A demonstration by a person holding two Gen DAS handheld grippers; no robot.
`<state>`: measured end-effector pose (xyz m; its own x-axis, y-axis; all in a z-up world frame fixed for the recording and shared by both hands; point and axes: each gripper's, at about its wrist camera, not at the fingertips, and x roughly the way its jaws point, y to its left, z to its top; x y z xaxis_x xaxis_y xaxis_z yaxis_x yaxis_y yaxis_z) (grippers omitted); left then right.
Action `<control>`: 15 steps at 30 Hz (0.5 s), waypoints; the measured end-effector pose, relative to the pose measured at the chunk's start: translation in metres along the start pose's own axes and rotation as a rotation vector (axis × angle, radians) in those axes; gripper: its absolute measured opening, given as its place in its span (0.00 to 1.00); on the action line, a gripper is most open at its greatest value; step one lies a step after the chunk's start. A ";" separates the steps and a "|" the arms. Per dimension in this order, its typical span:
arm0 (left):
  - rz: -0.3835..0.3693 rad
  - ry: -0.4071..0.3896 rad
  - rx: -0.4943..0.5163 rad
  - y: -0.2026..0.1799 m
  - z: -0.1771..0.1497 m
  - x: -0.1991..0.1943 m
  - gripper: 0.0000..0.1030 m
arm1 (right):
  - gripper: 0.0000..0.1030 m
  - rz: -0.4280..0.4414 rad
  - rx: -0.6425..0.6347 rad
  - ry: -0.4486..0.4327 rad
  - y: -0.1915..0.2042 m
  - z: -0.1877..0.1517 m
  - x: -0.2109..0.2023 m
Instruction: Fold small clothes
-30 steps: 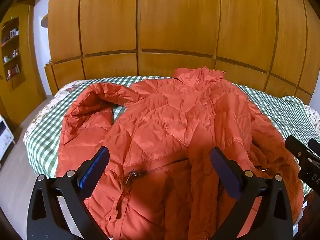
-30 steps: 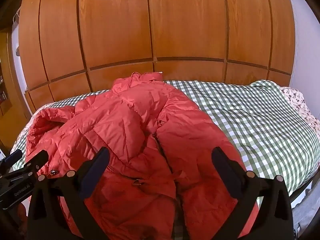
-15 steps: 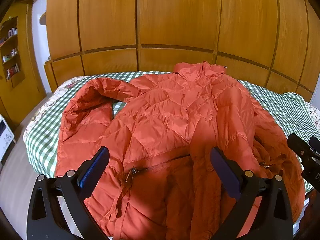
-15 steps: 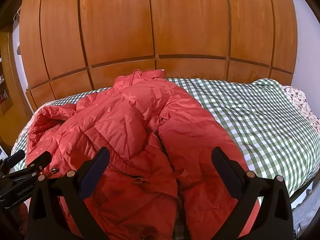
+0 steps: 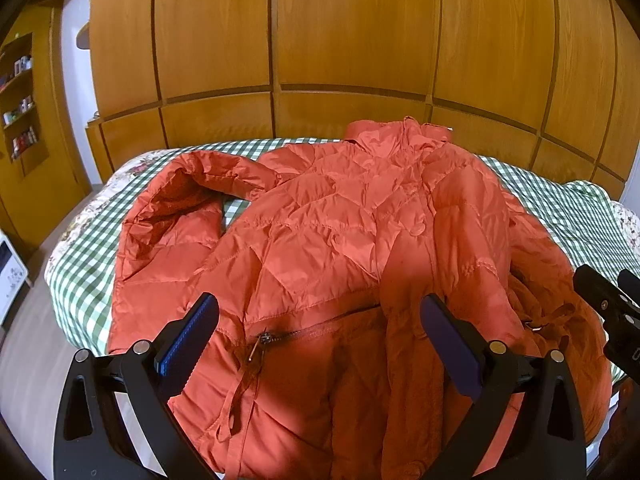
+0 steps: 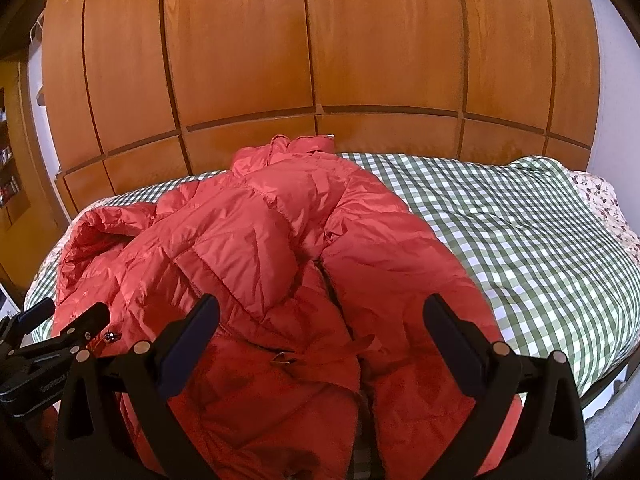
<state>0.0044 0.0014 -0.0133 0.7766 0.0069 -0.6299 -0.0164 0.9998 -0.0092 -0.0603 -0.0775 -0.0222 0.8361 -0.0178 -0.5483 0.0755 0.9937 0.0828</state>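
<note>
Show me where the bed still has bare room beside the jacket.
Widest free patch: checked bedspread right of the orange jacket, up to the floral edge. A thin strip lies beyond its left sleeve. The near middle is crowded.

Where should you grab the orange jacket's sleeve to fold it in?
Grab the sleeve near its open cuff, coming from the left with the left hand-held gripper. It lies spread out beside the jacket on the bed, with its edge free.

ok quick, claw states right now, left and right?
Left claw: open, holding nothing, above the orange jacket.
Right claw: open, holding nothing, also above the jacket.
</note>
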 end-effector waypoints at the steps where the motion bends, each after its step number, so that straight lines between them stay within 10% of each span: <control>1: 0.000 0.001 0.000 0.000 0.001 0.000 0.97 | 0.98 0.001 0.000 0.000 0.000 0.000 0.000; 15: 0.001 0.020 -0.002 0.003 0.000 0.004 0.97 | 0.98 -0.039 0.024 -0.007 -0.010 0.000 0.002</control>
<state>0.0077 0.0040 -0.0159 0.7640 0.0076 -0.6452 -0.0184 0.9998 -0.0100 -0.0591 -0.0872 -0.0237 0.8360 -0.0569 -0.5458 0.1210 0.9892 0.0821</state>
